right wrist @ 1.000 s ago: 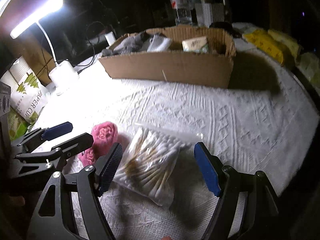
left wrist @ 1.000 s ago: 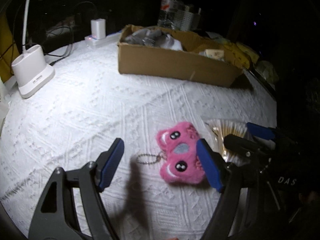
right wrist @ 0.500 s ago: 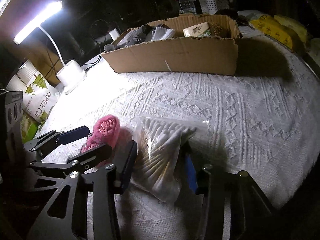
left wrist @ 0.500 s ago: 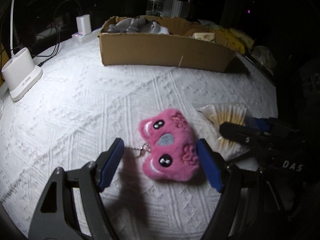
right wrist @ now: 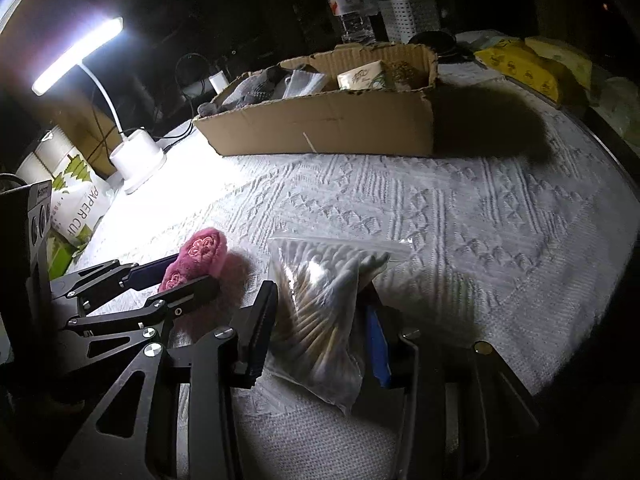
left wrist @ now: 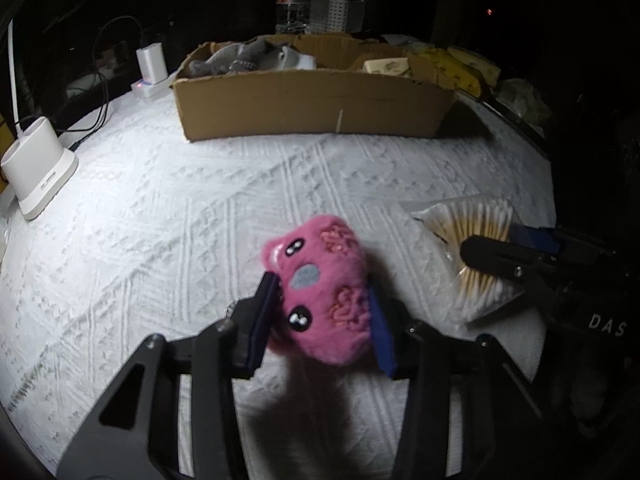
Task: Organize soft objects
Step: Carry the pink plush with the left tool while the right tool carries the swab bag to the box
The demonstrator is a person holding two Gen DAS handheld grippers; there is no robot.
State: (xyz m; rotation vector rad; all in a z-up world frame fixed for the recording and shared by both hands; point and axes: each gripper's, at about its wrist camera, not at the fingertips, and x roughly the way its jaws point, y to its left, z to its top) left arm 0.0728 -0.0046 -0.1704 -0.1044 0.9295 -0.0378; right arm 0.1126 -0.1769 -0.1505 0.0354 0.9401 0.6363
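Note:
A pink plush toy (left wrist: pixel 320 292) with black eyes sits between the blue pads of my left gripper (left wrist: pixel 320 320), whose jaws are closing and press its sides. It looks raised slightly off the white knitted cloth (left wrist: pixel 200 208). To its right, my right gripper (right wrist: pixel 320 340) is closing on a clear bag of cotton swabs (right wrist: pixel 320 292), with both pads against the bag. In the right wrist view the plush toy (right wrist: pixel 200 252) and left gripper (right wrist: pixel 176 276) show at the left. A cardboard box (left wrist: pixel 312 100) holding grey soft items stands at the back.
A white lamp base (left wrist: pixel 36 168) and a charger on a power strip (left wrist: pixel 151 66) stand at the back left. A water bottle (right wrist: pixel 348 8) and white basket (right wrist: pixel 408 16) stand behind the box. Yellow packs (right wrist: pixel 520 68) lie at the right edge, a paper-cup pack (right wrist: pixel 76 208) at the left.
Both grippers have closed in: the left on the pink plush toy, the right on the bag of cotton swabs. Both moved forward a little, and the plush now sits deeper between the left pads.

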